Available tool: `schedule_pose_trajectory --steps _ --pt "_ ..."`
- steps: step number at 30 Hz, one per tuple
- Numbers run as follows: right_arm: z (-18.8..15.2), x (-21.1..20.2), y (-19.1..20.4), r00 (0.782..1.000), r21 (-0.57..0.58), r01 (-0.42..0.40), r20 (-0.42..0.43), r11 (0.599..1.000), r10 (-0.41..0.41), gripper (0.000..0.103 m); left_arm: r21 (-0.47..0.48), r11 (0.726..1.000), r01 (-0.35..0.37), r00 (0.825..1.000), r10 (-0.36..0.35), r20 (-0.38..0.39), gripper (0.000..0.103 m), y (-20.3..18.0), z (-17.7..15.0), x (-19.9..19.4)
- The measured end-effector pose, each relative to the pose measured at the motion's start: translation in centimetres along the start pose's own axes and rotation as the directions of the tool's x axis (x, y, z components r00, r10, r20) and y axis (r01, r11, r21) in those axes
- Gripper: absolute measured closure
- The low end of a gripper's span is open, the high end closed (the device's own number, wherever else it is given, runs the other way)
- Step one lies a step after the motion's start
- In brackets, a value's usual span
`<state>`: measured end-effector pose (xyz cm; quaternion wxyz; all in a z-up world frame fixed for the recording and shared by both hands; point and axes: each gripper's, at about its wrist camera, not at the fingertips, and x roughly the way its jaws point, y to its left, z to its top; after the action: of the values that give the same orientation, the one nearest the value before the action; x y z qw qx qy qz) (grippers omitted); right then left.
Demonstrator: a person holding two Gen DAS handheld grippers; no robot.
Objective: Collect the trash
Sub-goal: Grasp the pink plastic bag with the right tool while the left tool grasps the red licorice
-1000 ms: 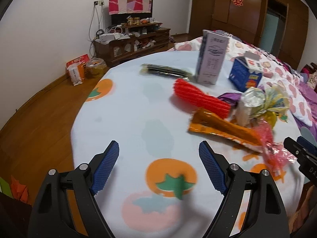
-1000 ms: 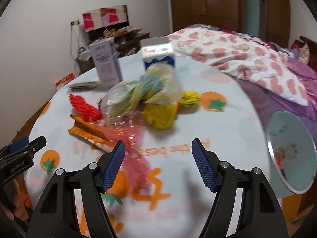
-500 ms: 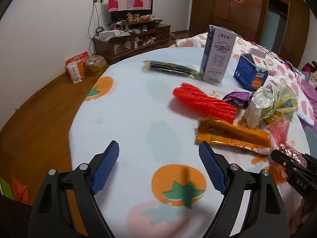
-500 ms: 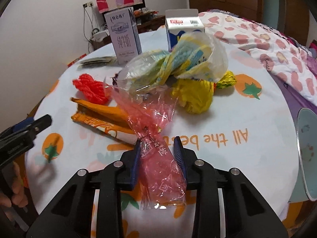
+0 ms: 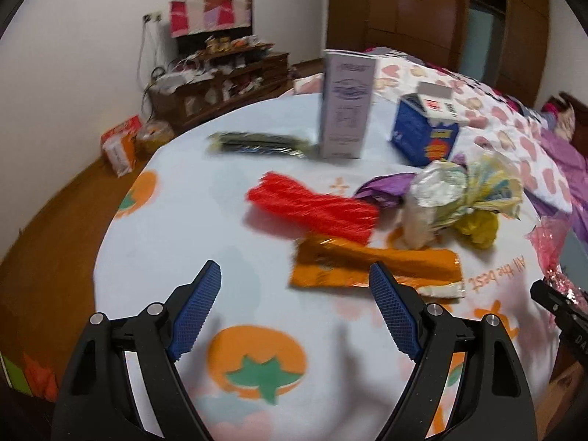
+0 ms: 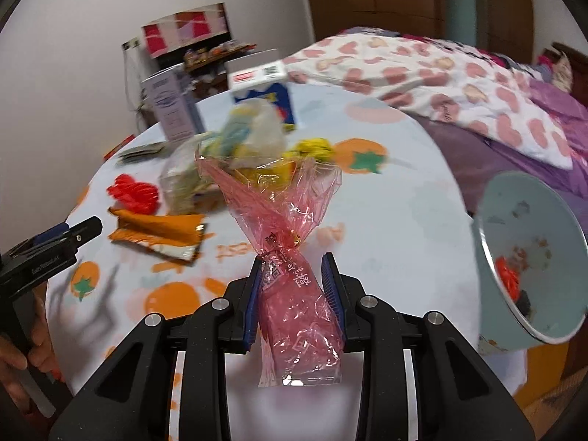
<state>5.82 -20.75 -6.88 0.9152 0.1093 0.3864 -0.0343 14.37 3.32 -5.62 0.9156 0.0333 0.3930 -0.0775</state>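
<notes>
**Pink wrapper clamped, lifted off the cloth**

Right gripper (image 6: 296,294) clamped on pink cellophane wrapper (image 6: 290,257), jaws having just closed on it; wrapper held up clear of the round table (image 6: 397,220), its twisted upper end fanned out toward the far side. Pale bin (image 6: 529,253) just right of it, tilted, beyond the table's right edge. Left gripper (image 5: 294,312) spread wide, nothing between, above bare cloth near the orange wrapper (image 5: 375,268). Farther back: red netting (image 5: 312,213), crumpled bags (image 5: 463,194), two cartons (image 5: 347,104).

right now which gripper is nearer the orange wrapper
Left. The left gripper hovers open just before the orange wrapper; the right gripper holds the pink bag farther off.
</notes>
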Motion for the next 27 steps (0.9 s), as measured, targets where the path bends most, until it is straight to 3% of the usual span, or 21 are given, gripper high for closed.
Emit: schedule_pose_trajectory --steps 9,16,19,22,24,26,27 --pt "0.1 -1.1 -2.5 0.997 0.040 0.056 0.045 0.998 -0.058 0.071 0.016 1.000 -0.026 0.999 0.025 0.021 0.022 -0.7 0.9 -0.4" --pt "0.1 -0.8 -3.0 0.997 0.069 0.059 0.049 0.996 -0.062 0.071 -0.154 0.987 -0.036 0.999 0.034 -0.016 0.022 3.6 3.8 1.9" --pt "0.1 -0.7 -2.9 0.997 0.068 0.058 0.049 0.996 -0.061 0.071 -0.167 0.985 -0.045 0.999 0.044 -0.008 0.022 3.5 5.5 3.5" --pt "0.2 -0.6 -3.0 0.997 0.069 0.061 0.046 0.996 -0.065 0.071 -0.191 0.981 -0.041 0.997 0.027 -0.072 0.024 2.9 6.3 6.5" --pt "0.2 -0.6 -3.1 0.997 0.071 0.065 0.045 0.995 -0.068 0.071 -0.206 0.978 -0.021 0.993 -0.003 -0.115 0.032 2.5 6.2 8.0" --pt "0.3 -0.6 -3.3 0.996 0.076 0.068 0.045 0.995 -0.072 0.071 -0.198 0.980 -0.008 0.988 -0.023 -0.155 0.049 1.8 5.7 9.6" --pt "0.3 -0.6 -3.5 0.996 0.079 0.069 0.045 0.995 -0.072 0.071 -0.192 0.981 -0.010 0.990 -0.018 -0.142 0.052 1.6 5.6 9.6"
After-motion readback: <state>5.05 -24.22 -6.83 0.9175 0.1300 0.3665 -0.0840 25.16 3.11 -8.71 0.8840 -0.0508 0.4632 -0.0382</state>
